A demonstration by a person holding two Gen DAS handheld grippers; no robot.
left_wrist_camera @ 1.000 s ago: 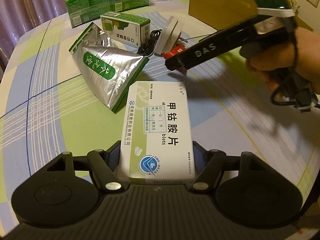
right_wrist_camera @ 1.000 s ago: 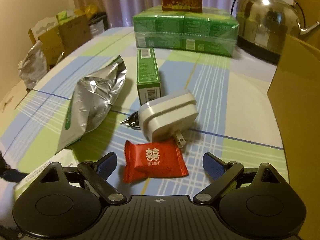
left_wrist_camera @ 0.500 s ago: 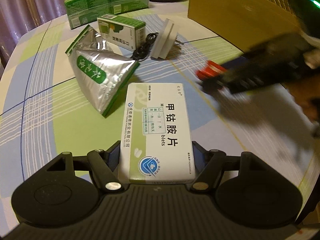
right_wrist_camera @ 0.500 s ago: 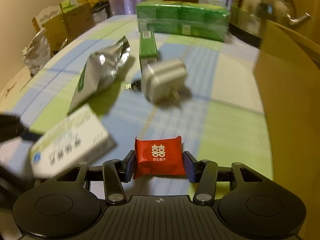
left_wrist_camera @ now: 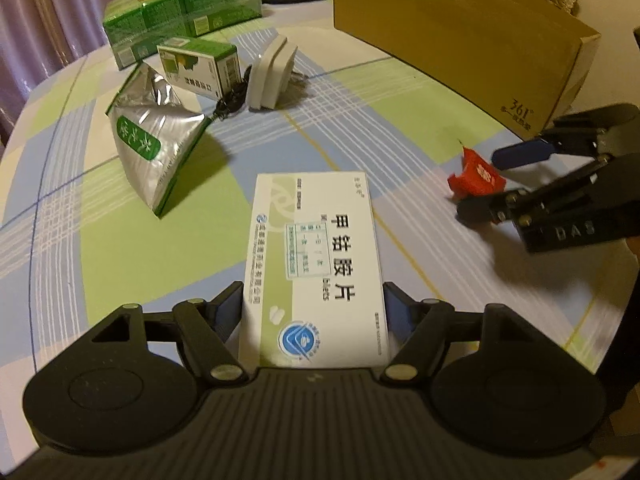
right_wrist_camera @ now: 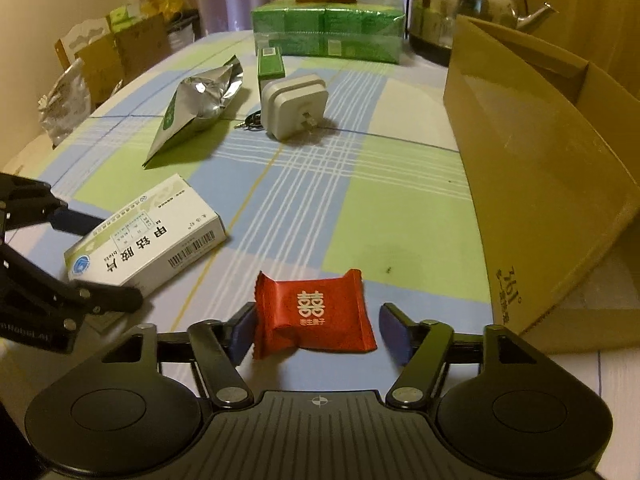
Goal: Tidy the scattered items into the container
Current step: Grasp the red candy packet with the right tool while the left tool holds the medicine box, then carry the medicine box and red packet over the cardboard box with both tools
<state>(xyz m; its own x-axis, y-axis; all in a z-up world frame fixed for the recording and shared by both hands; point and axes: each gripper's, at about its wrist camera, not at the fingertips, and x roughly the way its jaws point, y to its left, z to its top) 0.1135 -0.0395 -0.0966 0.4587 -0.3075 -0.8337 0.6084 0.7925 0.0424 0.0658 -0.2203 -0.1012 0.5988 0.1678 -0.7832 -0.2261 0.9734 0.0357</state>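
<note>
My left gripper [left_wrist_camera: 312, 312] is shut on a white medicine box [left_wrist_camera: 316, 256], which sticks out forward over the checked tablecloth. My right gripper [right_wrist_camera: 318, 330] holds a red candy packet [right_wrist_camera: 314, 312]. Its left pad touches the wrapper and its right pad sits just off the other edge. In the left wrist view the right gripper [left_wrist_camera: 486, 184] and the red candy packet [left_wrist_camera: 476, 178] hang low by the near corner of the brown cardboard box [left_wrist_camera: 460, 40]. In the right wrist view the cardboard box [right_wrist_camera: 540, 160] fills the right side, its open top facing away.
A silver foil pouch [left_wrist_camera: 156, 148], a small green carton [left_wrist_camera: 200, 66] and a white charger [left_wrist_camera: 270, 76] with a dark cable lie mid-table. Behind them are stacked green packs [right_wrist_camera: 328, 32] and a steel kettle [right_wrist_camera: 464, 12]. Bags and boxes stand beyond the table's left edge.
My right gripper closed on the red candy beside the charger and carried it back toward the near corner of the cardboard box. The left gripper has kept its hold on the medicine box.
</note>
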